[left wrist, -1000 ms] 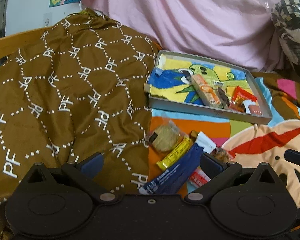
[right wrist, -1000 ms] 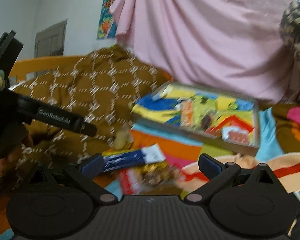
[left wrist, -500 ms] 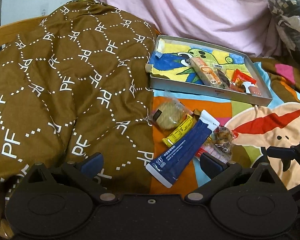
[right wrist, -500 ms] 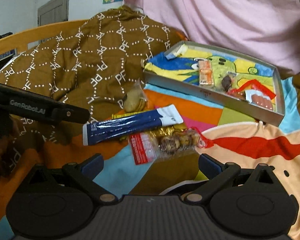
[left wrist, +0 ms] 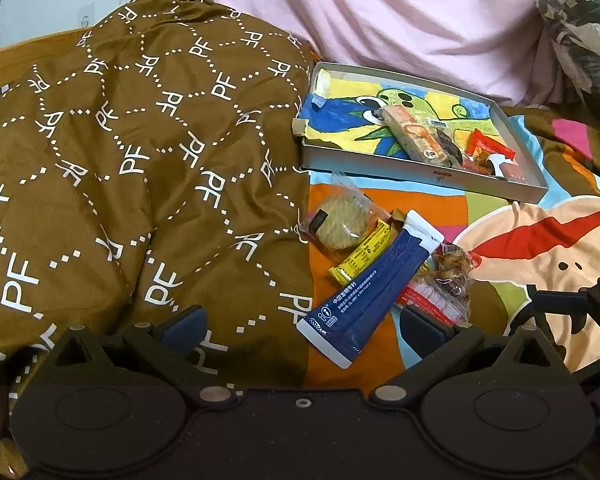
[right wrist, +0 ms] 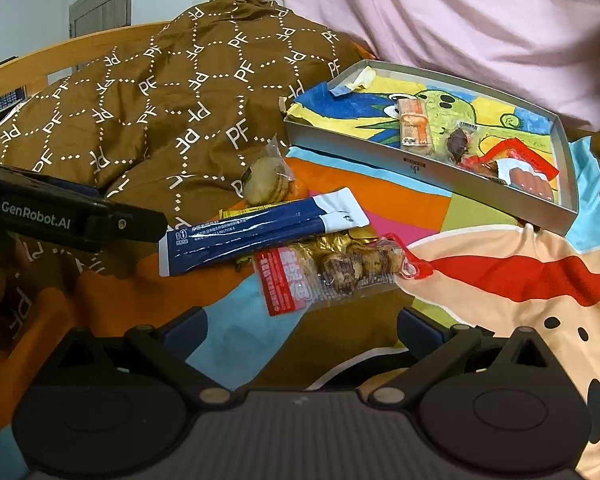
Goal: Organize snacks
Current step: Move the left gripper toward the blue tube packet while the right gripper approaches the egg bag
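A: Tool state?
B: Left tool (left wrist: 302,328) and right tool (right wrist: 300,330) both spread apart, holding nothing.
A: Snacks?
B: Blue sachet (right wrist: 256,232) and nut pack (right wrist: 332,272) lie on the bed near the tray (right wrist: 432,168); bare sheet right.

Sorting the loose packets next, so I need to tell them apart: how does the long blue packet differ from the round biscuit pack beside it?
The blue packet is long, flat and opaque, navy with white ends; the biscuit pack is round, in clear wrap showing the biscuit. The blue packet lies across the yellow bar and the clear nut packet; the biscuit pack sits against the brown quilt. Both lie outside the tray, untouched.
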Available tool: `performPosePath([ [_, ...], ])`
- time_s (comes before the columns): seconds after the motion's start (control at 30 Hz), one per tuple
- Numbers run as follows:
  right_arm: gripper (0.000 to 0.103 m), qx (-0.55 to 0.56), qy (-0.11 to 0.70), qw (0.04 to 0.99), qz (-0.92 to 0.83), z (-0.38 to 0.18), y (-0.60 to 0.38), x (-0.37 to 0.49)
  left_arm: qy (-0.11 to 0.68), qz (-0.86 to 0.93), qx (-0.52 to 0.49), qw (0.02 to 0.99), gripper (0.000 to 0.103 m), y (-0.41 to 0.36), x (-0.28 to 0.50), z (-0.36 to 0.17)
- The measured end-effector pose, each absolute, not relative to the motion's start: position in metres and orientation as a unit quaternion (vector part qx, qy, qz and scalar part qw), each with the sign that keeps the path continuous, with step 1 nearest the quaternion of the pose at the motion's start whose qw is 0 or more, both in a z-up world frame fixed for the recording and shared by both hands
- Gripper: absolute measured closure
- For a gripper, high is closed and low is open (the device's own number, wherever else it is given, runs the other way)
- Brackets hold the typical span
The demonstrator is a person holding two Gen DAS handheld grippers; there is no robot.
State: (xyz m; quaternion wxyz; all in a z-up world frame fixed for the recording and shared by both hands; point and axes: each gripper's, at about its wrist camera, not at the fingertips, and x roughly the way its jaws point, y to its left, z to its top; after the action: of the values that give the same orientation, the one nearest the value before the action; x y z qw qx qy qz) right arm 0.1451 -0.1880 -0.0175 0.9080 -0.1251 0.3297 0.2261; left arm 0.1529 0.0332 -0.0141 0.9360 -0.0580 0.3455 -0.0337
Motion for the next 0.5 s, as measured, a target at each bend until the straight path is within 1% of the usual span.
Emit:
performPosePath([
  [0.5, 0.000, -0.081, 0.372, 0.893, 0.237, -0.019, -0.199, 0.166, 0.345, -0.035, -0.024, 0.938, 0.001, 0.023, 0.163, -0.015],
])
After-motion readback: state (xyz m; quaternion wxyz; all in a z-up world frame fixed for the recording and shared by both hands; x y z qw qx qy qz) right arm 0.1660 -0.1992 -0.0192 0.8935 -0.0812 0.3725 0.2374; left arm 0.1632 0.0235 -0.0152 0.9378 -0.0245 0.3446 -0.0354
